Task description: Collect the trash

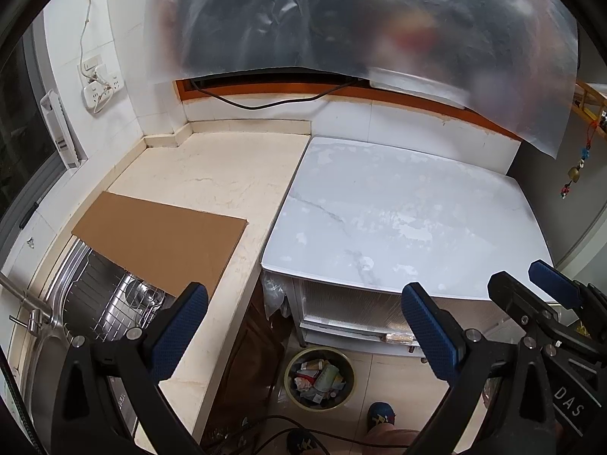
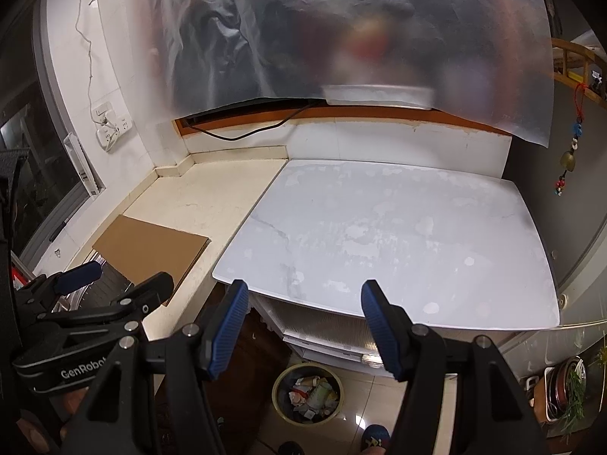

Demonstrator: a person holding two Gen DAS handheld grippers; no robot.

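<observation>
A round trash bin [image 1: 320, 377] stands on the floor below the white table's front edge, filled with crumpled wrappers and paper; it also shows in the right wrist view [image 2: 308, 392]. My left gripper [image 1: 307, 326] hovers open above the gap between counter and table, with nothing between its blue pads. My right gripper [image 2: 305, 328] is open too and holds nothing, hanging over the table's front edge and the bin. Each gripper appears in the other's view: the right gripper [image 1: 521, 276] at the right, the left gripper [image 2: 121, 280] at the left.
A white marbled table [image 1: 398, 220] adjoins a beige counter [image 1: 212, 182]. A cardboard sheet [image 1: 163, 239] partly covers the steel sink [image 1: 95, 303]. A hazy plastic sheet [image 1: 341, 19] hangs over the back. A person's shoe [image 1: 380, 413] is beside the bin.
</observation>
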